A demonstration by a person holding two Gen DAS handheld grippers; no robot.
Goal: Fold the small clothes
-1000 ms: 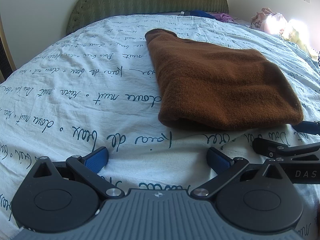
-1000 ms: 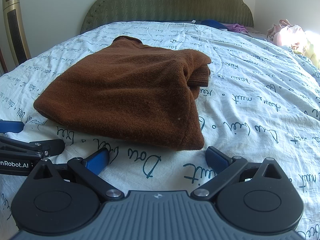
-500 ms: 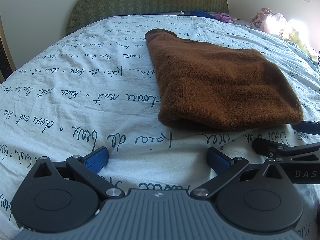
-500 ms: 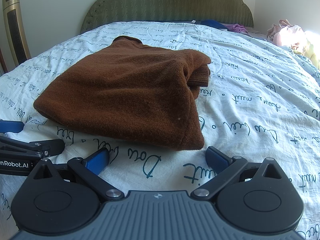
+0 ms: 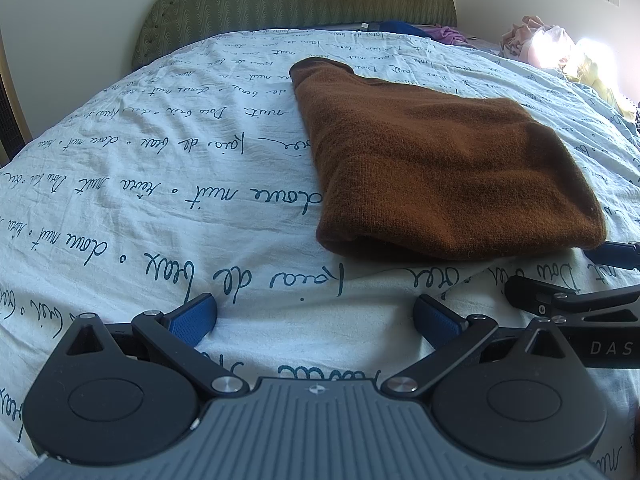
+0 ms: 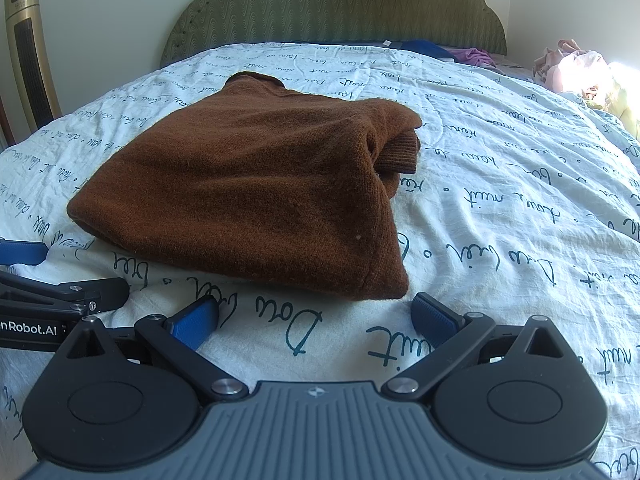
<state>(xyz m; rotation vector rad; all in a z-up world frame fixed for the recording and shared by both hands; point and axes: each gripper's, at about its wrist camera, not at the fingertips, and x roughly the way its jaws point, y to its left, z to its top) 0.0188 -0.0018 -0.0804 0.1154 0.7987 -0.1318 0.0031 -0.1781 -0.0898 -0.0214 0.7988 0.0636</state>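
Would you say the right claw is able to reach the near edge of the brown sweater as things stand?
Probably yes. The right claw is open and empty, and the brown sweater has its near edge lying just ahead of it on the bedsheet, with only bare sheet between.

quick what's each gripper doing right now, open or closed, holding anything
Left gripper: open, holding nothing, short of the brown sweater.
Right gripper: open, holding nothing.

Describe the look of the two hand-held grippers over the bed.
Both look alike. The left hand-held gripper has a ribbed grey body, two round black discs, black link arms with silver pins, and blue textured pads. The right hand-held gripper matches it. White lettering runs along each one's side, cut off at the frame edge. No cables or sleeves show.
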